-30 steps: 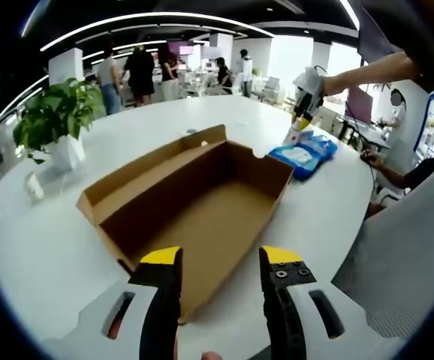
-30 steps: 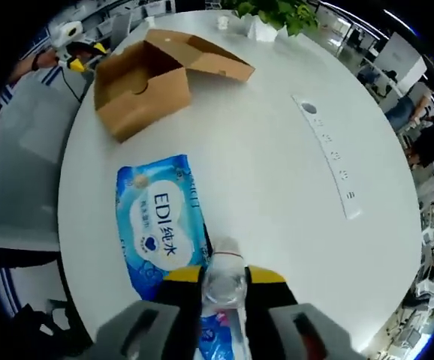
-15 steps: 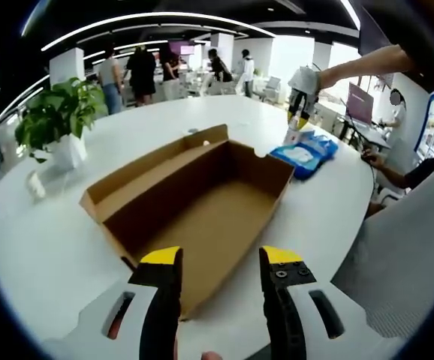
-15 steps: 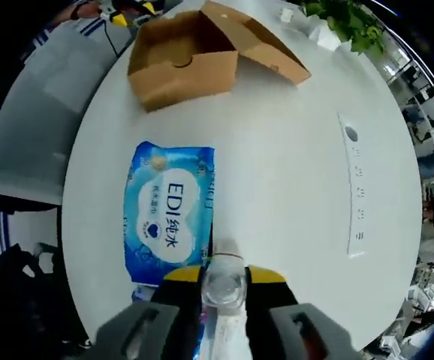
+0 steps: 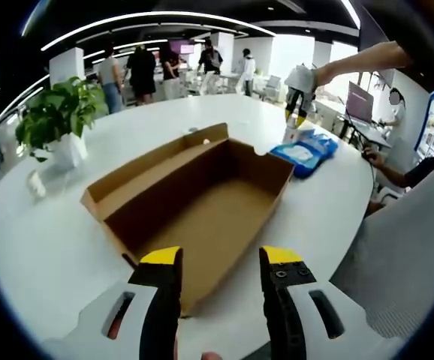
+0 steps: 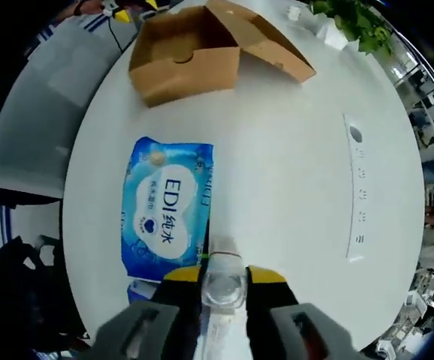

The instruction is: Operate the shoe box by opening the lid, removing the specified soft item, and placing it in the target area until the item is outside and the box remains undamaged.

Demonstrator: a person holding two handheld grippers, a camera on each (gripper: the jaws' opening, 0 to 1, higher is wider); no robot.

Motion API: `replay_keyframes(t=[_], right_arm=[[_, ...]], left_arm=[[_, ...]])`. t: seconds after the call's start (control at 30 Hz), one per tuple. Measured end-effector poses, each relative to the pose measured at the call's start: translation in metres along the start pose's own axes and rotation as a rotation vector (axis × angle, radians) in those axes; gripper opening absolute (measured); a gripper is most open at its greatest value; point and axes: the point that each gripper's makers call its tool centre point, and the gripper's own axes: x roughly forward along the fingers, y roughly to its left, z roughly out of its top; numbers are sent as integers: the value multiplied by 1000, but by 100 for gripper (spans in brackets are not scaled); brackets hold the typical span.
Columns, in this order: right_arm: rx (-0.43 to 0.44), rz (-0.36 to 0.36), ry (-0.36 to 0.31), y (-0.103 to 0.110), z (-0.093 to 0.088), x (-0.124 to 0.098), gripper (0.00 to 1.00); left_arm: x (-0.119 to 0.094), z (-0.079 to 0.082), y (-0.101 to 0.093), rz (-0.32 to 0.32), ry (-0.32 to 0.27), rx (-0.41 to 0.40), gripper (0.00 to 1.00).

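From my left gripper view I see a round white table (image 5: pixel 202 112) with a potted green plant (image 5: pixel 52 120) in a white pot toward its far left edge, and a small white object (image 5: pixel 34 185) lying just beside it. Behind the table, several people (image 5: pixel 138 71) stand in an open office under curved ceiling light strips (image 5: pixel 142 19). A grey chair back (image 5: pixel 405 247) sits at the table's right edge. In my right gripper view a long white power strip (image 6: pixel 356 187) lies flat on the table, well apart from the plant (image 6: pixel 348 19) at the top.
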Motion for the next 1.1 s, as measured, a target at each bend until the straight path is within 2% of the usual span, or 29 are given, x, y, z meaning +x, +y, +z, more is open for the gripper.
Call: replay_keyframes(t=[0.43, 0.63, 1.1], right_arm=[[1, -8, 0, -1, 2, 1, 18], [4, -10, 17, -4, -3, 3, 18], [37, -24, 20, -2, -7, -2, 25]], left_arm=[[-1, 1, 2, 3, -1, 0, 42], [-1, 0, 2, 4, 2, 1, 41], [0, 1, 1, 1, -2, -4, 42]])
